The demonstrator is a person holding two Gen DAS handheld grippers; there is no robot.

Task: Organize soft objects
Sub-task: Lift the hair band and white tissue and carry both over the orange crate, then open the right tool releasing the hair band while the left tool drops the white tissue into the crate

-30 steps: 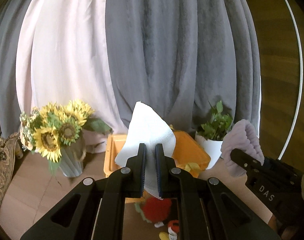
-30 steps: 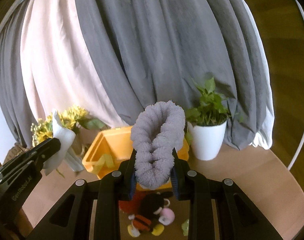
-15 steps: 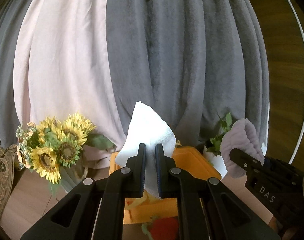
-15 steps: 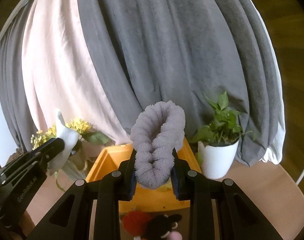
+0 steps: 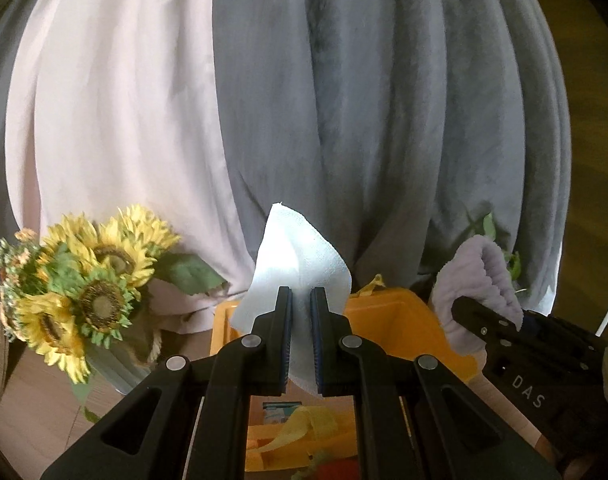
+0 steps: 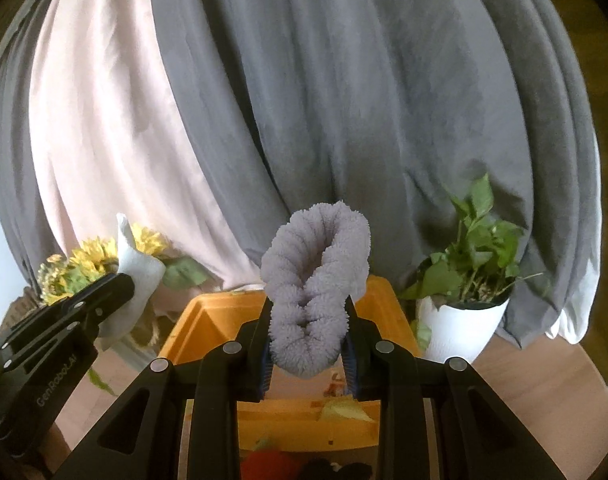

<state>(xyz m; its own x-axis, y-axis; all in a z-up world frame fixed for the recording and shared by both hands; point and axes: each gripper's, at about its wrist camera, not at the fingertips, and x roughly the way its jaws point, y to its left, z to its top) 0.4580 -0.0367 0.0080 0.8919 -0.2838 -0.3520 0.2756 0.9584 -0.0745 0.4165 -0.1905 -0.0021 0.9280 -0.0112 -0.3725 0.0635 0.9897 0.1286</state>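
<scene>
Nearest the left wrist camera, the left gripper (image 5: 301, 300) is clamped tight on a white cloth (image 5: 299, 248), whose folded point stands up above the fingertips. Nearest the right wrist camera, the right gripper (image 6: 308, 312) is squeezed closed on a fluffy lilac cloth (image 6: 318, 272), which bulges up in a loop between the fingers. Both cloths are held in the air just above the near edge of an orange bin (image 6: 207, 320).

Low in front of the bin lie a red soft toy (image 6: 263, 464) and a dark one (image 6: 332, 472), mostly hidden by the gripper. Inside the bin, a crumpled yellow cloth (image 5: 304, 428) rests on the floor, and a small printed packet (image 5: 281, 408) lies beside it; another yellow scrap (image 5: 374, 282) peeks over the far rim.

On the table (image 6: 544, 384), a vase (image 5: 115, 368) of sunflowers (image 5: 95, 292) stands left of the bin, and a white pot (image 6: 460, 328) holding a green plant (image 6: 480, 244) stands to the right. Behind everything hang pink (image 6: 103, 140) and grey curtains (image 6: 344, 100).
</scene>
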